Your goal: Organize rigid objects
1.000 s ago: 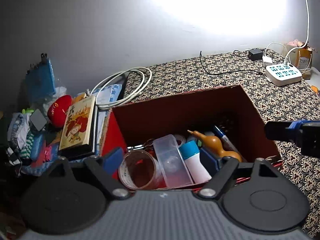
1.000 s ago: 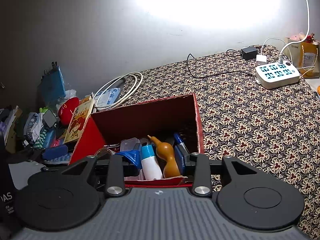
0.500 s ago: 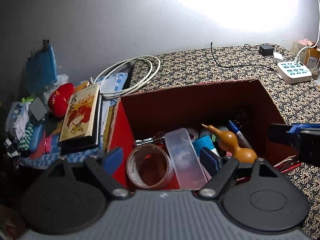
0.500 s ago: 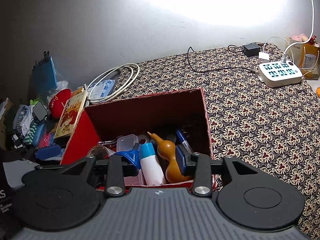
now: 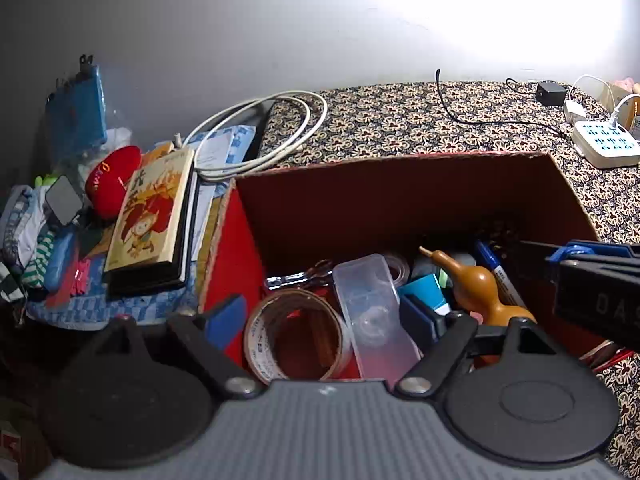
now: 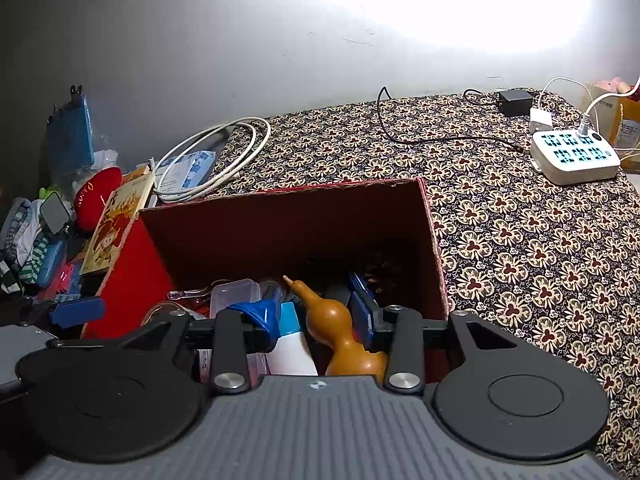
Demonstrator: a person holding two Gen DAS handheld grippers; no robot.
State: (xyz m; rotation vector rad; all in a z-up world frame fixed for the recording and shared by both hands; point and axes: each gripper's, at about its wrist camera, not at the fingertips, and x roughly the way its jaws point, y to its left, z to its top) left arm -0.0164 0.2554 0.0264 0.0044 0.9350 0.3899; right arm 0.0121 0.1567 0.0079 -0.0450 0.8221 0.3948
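A red cardboard box (image 6: 288, 232) is seen on the patterned table (image 6: 520, 240). Inside it, a tape roll (image 5: 296, 340), a clear plastic case (image 5: 372, 312), a white bottle with a blue cap (image 6: 290, 344) and a brown gourd (image 6: 340, 332) are packed together. The left gripper (image 5: 324, 316) is held wide open above the tape roll and case. The right gripper (image 6: 316, 320) has just been opening; the bottle and gourd are framed between its fingers (image 6: 362, 318), ungripped.
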